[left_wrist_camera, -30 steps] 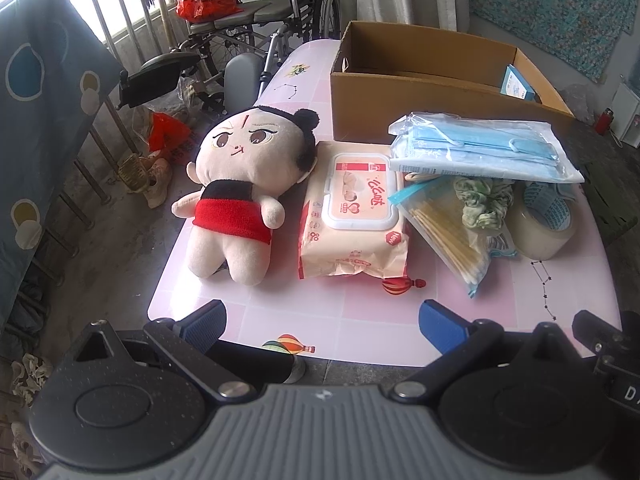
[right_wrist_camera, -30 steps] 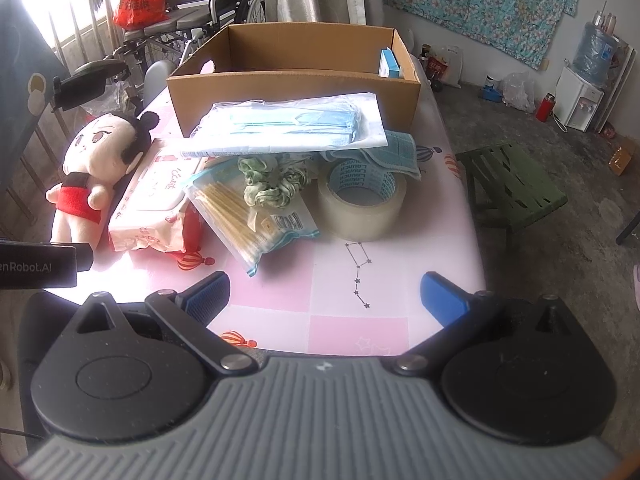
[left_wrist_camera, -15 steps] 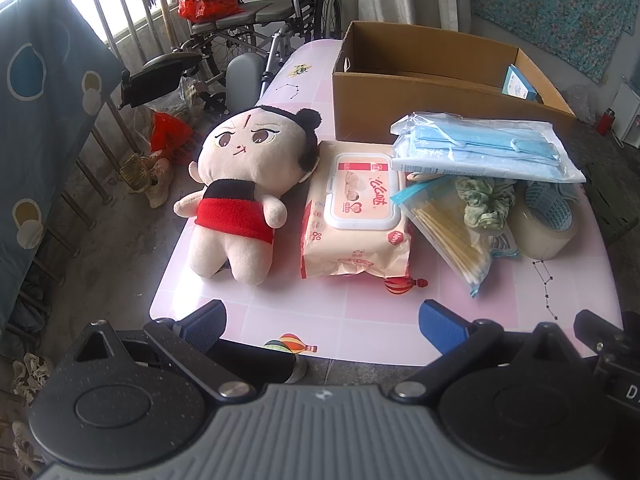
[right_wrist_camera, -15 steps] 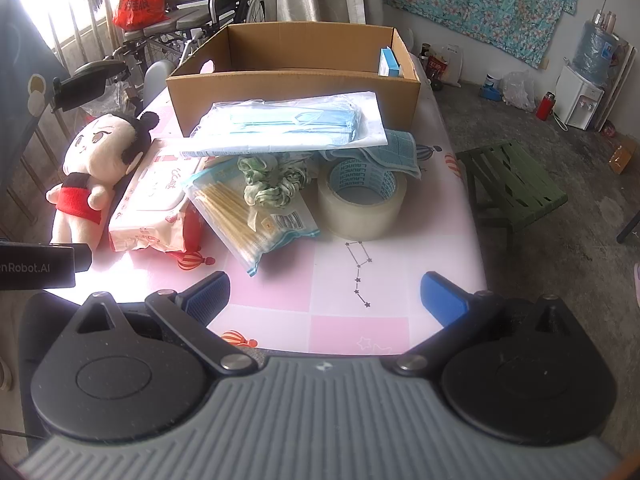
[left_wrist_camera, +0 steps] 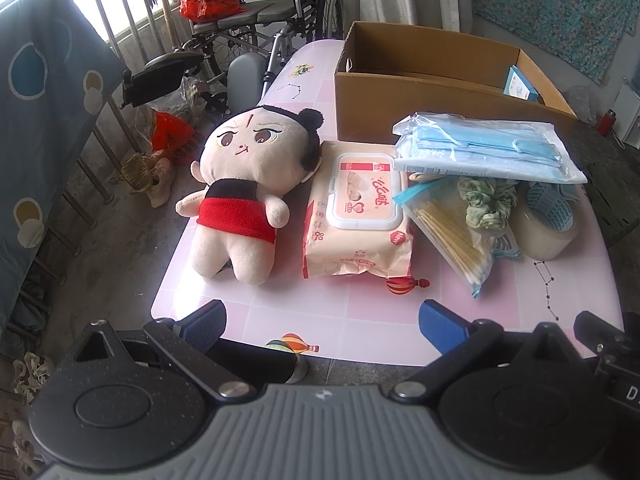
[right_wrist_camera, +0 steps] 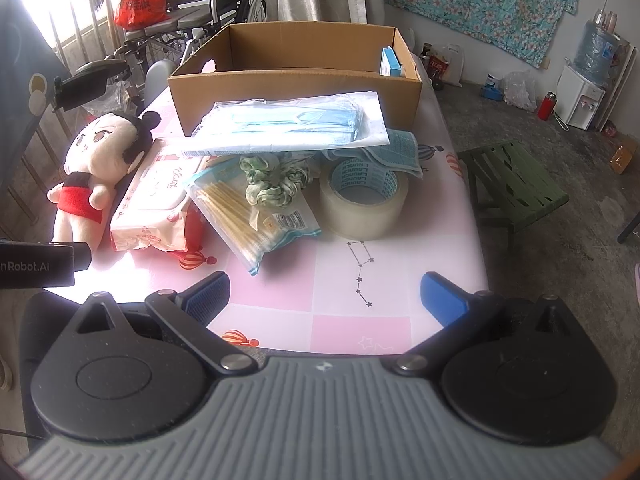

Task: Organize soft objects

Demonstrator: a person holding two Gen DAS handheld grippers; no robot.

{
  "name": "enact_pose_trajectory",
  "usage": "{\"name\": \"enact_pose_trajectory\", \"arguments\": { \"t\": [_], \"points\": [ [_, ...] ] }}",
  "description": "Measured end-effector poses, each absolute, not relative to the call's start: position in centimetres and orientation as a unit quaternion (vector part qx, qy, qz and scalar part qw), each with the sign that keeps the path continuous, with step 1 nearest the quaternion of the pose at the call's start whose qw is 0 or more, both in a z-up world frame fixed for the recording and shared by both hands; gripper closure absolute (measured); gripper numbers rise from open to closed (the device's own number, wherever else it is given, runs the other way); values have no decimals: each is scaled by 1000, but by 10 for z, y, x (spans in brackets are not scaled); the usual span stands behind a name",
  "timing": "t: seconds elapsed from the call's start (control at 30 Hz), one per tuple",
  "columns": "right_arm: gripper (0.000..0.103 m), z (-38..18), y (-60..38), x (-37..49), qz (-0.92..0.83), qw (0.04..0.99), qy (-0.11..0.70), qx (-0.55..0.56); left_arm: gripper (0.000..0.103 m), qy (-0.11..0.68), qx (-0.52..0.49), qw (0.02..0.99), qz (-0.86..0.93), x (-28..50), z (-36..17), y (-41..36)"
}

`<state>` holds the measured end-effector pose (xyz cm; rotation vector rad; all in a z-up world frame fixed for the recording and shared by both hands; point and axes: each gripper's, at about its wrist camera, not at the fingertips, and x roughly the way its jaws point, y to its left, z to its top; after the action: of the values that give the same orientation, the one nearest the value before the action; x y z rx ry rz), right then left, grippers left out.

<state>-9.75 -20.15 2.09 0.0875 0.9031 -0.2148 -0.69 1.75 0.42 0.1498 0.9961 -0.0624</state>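
A plush doll in a red top lies on its back at the left of the pink table. Beside it sit a wet-wipes pack, a bag of cotton swabs, a green scrunchie and a pack of blue face masks. The cardboard box stands open behind them. My left gripper hangs open over the table's near edge, short of the doll. My right gripper is open too, nothing between its fingers.
A roll of clear tape and a blue cloth lie at the right. A small blue carton is inside the box. A wheelchair stands beyond the table's far left, a green stool on the floor at right.
The left gripper has edged slightly forward and right, so the doll sits a little nearer the view's middle. The right gripper has barely moved. Both stay open.
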Motion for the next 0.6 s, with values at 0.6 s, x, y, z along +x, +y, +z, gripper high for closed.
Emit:
{"name": "enact_pose_trajectory", "arguments": {
  "t": [0.6],
  "points": [
    [1, 19, -198, -98, -99, 894, 436, 41, 0, 476, 70, 876, -24, -9, 3, 25]
  ]
}}
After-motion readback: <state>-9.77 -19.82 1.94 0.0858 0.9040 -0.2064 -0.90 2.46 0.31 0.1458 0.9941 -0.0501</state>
